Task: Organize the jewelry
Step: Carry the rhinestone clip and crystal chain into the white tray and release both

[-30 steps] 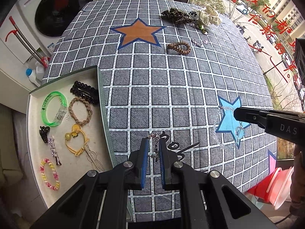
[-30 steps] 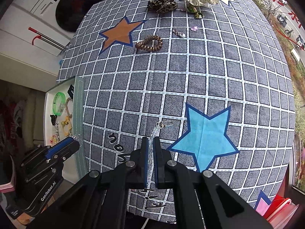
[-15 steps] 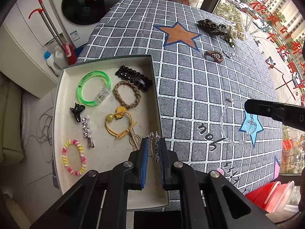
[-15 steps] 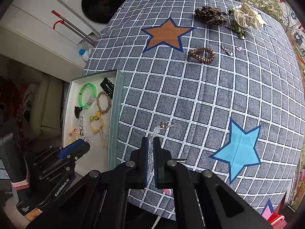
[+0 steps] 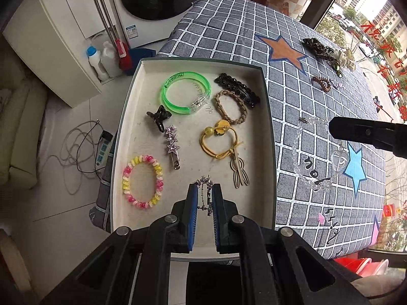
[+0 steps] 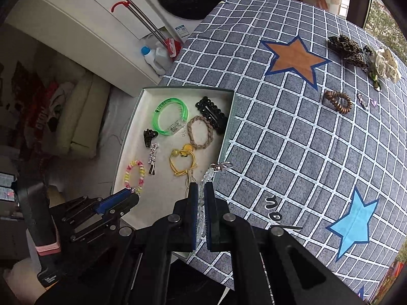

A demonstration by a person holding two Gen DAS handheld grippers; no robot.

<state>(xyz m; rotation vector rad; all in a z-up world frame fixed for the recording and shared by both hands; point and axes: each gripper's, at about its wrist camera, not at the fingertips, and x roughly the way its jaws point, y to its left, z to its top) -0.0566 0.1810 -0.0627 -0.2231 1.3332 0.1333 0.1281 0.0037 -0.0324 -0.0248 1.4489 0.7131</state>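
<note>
Between the blue pads of the left gripper point(image 5: 203, 190), low in the frame, a thin silver chain point(image 5: 205, 198) is pinched over bare tray point(image 5: 259, 198) floor near its lower rim. At right, the right gripper point(image 6: 201, 193) clamps a clear bead necklace point(image 5: 300, 162), probably hanging beyond the tray's right wall, over checked cloth point(image 5: 305, 96).

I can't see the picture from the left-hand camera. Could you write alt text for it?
The left gripper, shut on a small silver chain, hangs over a white tray of bracelets, hair ties and clips. To the right, above a checked tablecloth, the right gripper holds a clear bead bracelet. More hair ties lie at the table's far end.
</note>
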